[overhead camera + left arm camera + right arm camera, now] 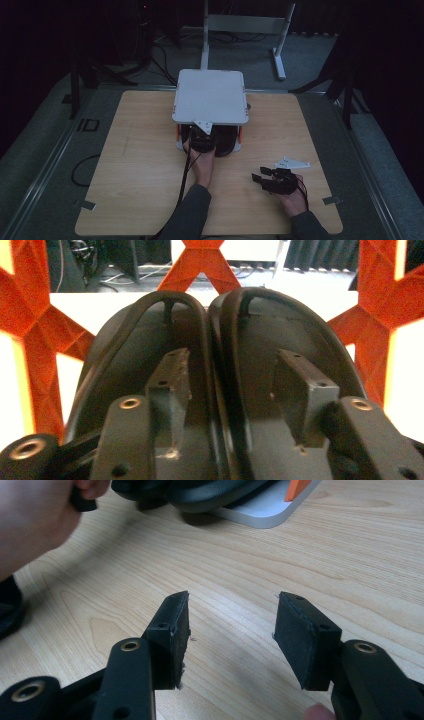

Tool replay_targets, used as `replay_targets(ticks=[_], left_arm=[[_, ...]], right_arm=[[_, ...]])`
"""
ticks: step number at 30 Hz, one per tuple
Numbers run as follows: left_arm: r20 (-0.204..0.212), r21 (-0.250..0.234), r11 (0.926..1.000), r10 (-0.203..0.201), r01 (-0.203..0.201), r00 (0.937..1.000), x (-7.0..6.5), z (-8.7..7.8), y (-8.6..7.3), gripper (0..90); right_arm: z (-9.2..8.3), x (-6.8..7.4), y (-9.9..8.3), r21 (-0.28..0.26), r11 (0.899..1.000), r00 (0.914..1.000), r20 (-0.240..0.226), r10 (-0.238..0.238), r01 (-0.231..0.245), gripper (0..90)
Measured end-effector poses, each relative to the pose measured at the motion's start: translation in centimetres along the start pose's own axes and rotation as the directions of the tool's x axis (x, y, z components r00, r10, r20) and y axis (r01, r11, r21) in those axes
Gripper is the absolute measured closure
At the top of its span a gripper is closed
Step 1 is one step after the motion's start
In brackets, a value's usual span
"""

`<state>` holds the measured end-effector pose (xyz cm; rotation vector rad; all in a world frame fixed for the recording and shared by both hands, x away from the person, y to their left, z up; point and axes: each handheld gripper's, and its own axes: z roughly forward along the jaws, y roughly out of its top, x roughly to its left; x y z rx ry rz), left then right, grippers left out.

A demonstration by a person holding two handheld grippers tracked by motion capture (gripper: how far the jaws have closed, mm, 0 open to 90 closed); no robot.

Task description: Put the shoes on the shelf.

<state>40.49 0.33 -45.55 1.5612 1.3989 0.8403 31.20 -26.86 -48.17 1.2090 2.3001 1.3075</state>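
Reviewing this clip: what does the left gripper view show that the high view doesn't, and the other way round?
Left gripper view: up close, two black shoes side by side between orange lattice supports, with the left gripper open, one jaw over each shoe, neither pressing.

High view: the rack's white top, the wooden table, and the right gripper open near the table's right side.

Shared: the shoes on the rack's lower level and the left gripper reaching in to them.

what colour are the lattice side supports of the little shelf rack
Orange-red lattice supports, clearest in the left gripper view, flanking the pair of black shoes.
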Motion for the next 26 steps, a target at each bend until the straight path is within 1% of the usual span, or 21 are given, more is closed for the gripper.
replay_targets(ticks=[4,5,6,9,11,13,15,17,18,19,21,22,24,25,26], left_arm=[[0.035,0.014,0.9998,0.015,-0.016,0.9993,1.0,-1.3,-0.1,46.6],[0.048,0.014,0.9998,0.012,-0.013,0.9988,1.3,-1.6,-0.1,46.6],[0.063,0.019,0.9996,0.018,-0.019,0.9979,1.6,-1.8,-0.1,46.6],[0.091,0.032,0.9985,0.043,-0.046,0.9950,2.3,-2.5,-0.2,46.3],[0.108,0.044,0.9959,0.075,-0.080,0.9913,2.7,-3.0,-0.4,46.3],[0.140,0.046,0.9933,0.099,-0.106,0.9852,3.1,-3.6,-0.6,46.2],[0.166,0.050,0.9892,0.128,-0.138,0.9777,3.5,-4.2,-0.8,46.2],[0.185,0.055,0.9859,0.146,-0.158,0.9719,3.9,-4.8,-1.1,46.2],[0.204,0.059,0.9841,0.152,-0.167,0.9671,4.2,-5.1,-1.2,46.2],[0.212,0.063,0.9812,0.166,-0.183,0.9631,4.4,-5.5,-1.4,46.2],[0.231,0.067,0.9731,0.200,-0.221,0.9521,5.1,-6.2,-1.9,46.2],[0.236,0.070,0.9701,0.210,-0.232,0.9488,5.4,-6.4,-2.1,46.2],[0.259,0.076,0.9655,0.222,-0.249,0.9399,6.3,-7.2,-2.7,46.0],[0.267,0.084,0.9619,0.230,-0.260,0.9360,7.0,-7.5,-3.0,45.6],[0.270,0.090,0.9594,0.235,-0.267,0.9338,7.6,-7.9,-3.4,45.1]], right_arm=[[0.0,0.0,0.0,0.003,1.000,1.0000,0.000,0.000,0.000,47.1],[0.0,0.0,0.0,0.003,1.000,1.0000,0.001,0.000,0.000,47.0],[0.0,0.0,0.0,0.003,1.000,1.0000,0.000,-0.001,0.001,47.0],[0.1,0.0,0.0,0.003,1.000,1.0000,0.004,-0.005,0.005,47.0],[0.0,0.0,0.0,0.003,1.000,1.0000,0.004,-0.004,0.004,47.0],[0.0,0.0,0.0,0.004,1.000,1.0000,0.005,-0.004,0.004,47.0],[0.0,0.0,0.0,0.004,1.000,1.0000,0.005,-0.002,0.002,47.0],[0.0,-0.1,0.0,0.004,1.000,1.0000,0.006,-0.003,0.003,47.0],[0.0,0.0,0.0,0.004,1.000,1.0000,0.006,-0.002,0.002,47.0],[0.0,-0.1,0.0,0.003,1.000,1.0000,0.007,-0.003,0.003,47.0],[-0.1,-0.2,0.0,-0.001,1.000,1.0000,0.009,0.004,-0.004,47.0],[-0.2,-0.3,0.0,-0.002,1.000,0.9999,0.012,0.005,-0.005,47.0],[-0.3,-0.4,0.1,-0.005,1.000,0.9998,0.015,0.009,-0.009,47.0],[-0.4,-0.5,0.1,-0.007,1.000,0.9998,0.017,0.011,-0.011,47.0],[-0.4,-0.7,0.2,-0.008,1.000,0.9997,0.020,0.010,-0.010,47.0]])
